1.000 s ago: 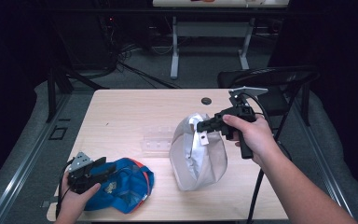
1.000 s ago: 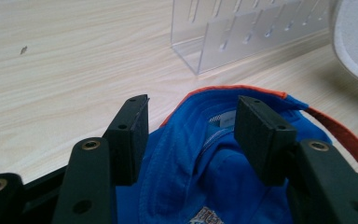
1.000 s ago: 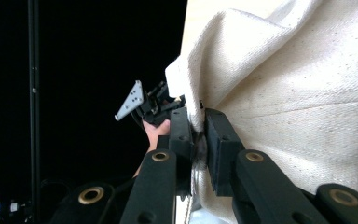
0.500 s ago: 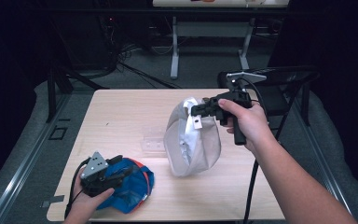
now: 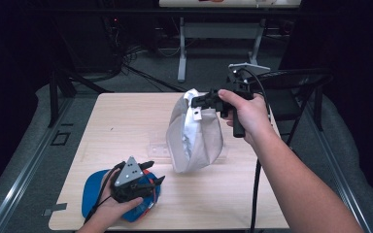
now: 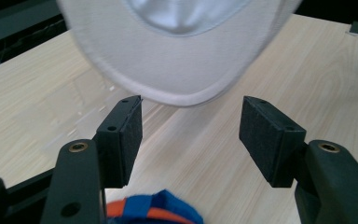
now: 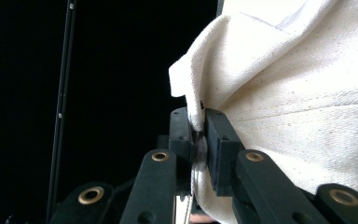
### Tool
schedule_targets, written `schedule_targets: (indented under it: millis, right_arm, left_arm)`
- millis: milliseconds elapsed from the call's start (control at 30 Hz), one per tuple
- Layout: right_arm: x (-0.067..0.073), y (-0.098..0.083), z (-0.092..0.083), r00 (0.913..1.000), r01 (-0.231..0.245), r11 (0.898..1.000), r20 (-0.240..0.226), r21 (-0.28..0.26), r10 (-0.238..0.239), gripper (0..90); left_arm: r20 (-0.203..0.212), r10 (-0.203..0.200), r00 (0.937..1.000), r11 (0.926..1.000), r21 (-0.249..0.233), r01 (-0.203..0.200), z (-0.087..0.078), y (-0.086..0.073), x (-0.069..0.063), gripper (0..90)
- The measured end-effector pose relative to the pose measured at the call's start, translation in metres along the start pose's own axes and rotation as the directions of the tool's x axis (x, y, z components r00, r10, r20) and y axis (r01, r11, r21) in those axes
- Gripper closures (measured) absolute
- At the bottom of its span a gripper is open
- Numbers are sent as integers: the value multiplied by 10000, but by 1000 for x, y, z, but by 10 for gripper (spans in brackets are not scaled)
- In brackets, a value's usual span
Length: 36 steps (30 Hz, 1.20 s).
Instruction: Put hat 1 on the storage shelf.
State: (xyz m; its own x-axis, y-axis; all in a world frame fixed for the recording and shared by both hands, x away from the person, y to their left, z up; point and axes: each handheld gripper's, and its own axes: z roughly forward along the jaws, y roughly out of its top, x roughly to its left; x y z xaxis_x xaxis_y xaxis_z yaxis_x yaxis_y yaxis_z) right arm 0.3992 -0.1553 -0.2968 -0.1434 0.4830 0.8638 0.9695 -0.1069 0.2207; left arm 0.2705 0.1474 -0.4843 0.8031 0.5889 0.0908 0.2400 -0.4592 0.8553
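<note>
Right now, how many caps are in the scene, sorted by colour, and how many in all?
White cap, lifted by its edge in the right gripper: 1
Blue cap with orange trim, on the table under the open left gripper: 1
Total: 2 caps

White cap point(image 5: 194, 133) hangs tilted above table centre, pinched at its edge; blue/orange cap point(image 5: 94, 194) lies near-left.
</note>
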Motion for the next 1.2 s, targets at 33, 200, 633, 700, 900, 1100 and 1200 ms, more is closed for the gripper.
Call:
schedule_targets:
  millis: [33, 200, 633, 700, 900, 1100, 1200]
  right_arm:
    - [1, 1, 1, 10000, -39, 10000, 18, -40, 40, 821]
    - [2, 8, 5, 10000, -56, 9998, -6, -170, 56, 821]
    - [7, 20, 16, 9999, -119, 9992, -10, -382, 119, 821]
    - [6, 21, 17, 9999, -137, 9991, 22, -393, 138, 821]
    - [8, 23, 20, 9999, -122, 9989, 21, -447, 123, 819]
    - [12, 24, 23, 10000, -67, 9990, -7, -447, 67, 819]
    - [14, 25, 27, 10000, 57, 9991, 41, -418, -55, 819]
  left_arm:
    - [-15, 99, 10000, 9999, 68, -99, 3, 3, -2, 398]
    - [203, 135, 9997, 9999, 35, -135, 19, 15, -7, 400]
    - [-821, 80, 9966, 9986, 519, -38, 52, 33, -6, 624]
    - [-935, 62, 9956, 9983, 585, -7, 51, 32, -2, 681]
    - [-979, 81, 9952, 9979, 641, -18, 44, 32, 14, 784]
    - [-832, 4, 9965, 9987, 502, 38, 42, 31, 25, 806]
    - [-497, -348, 9982, 9987, 356, 366, 44, 29, 34, 806]
